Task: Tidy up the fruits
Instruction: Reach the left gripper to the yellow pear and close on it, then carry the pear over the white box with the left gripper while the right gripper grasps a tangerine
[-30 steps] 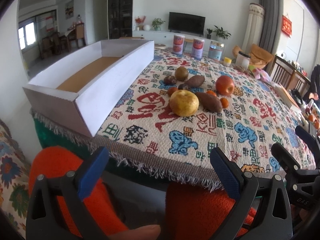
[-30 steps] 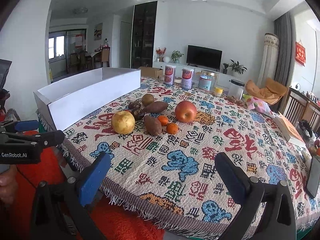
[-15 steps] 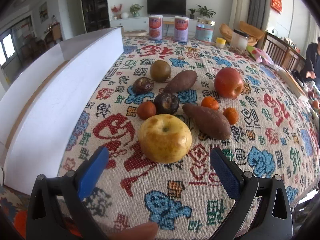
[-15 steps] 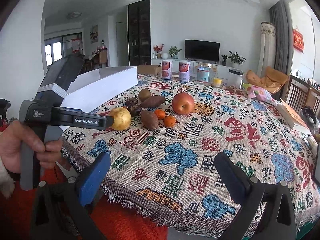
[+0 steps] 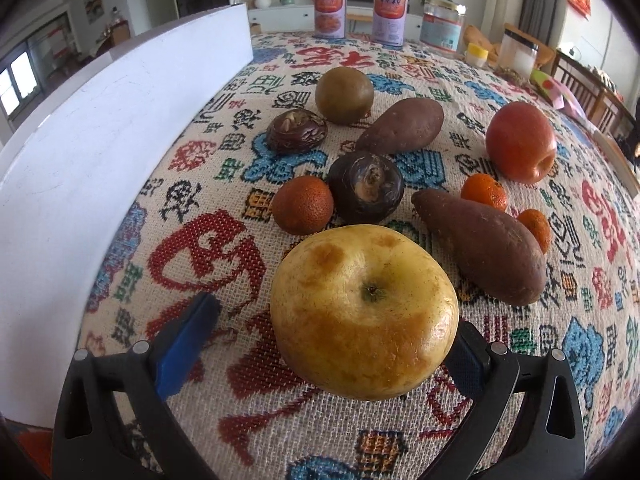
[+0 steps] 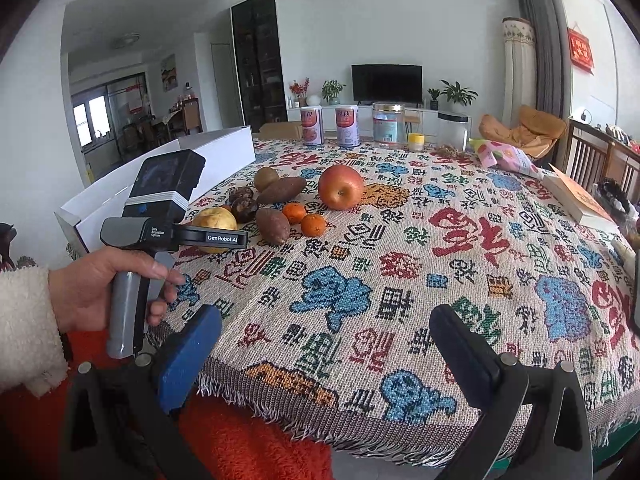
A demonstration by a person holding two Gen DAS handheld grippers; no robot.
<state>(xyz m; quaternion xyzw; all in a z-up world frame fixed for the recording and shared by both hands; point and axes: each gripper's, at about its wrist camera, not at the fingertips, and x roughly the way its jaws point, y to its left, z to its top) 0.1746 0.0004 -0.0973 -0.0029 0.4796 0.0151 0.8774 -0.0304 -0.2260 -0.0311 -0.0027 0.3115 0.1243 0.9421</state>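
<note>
Your left gripper (image 5: 326,344) is spread wide around the yellow apple (image 5: 364,312), which sits on the patterned tablecloth (image 5: 224,392); the right pad looks to be against the apple's side, while the left pad (image 5: 188,344) stands clear of it, so nothing is clamped. Just past the apple lie a small orange (image 5: 303,205), a dark round fruit (image 5: 366,187) and a sweet potato (image 5: 480,244) (2 more small oranges sit beside its far end). Further on are a brown wrinkled fruit (image 5: 297,131), a second sweet potato (image 5: 400,126), a green-brown round fruit (image 5: 344,95) and a red apple (image 5: 521,142). The white box (image 5: 100,152) runs along the left of the group. 2 cans and a jar stand at the table's far edge.

Your right gripper (image 6: 326,354) hangs released at the near table edge, well apart from the fruit, holding nothing. In its view your left hand (image 6: 108,284) grips the other tool's handle.
</note>
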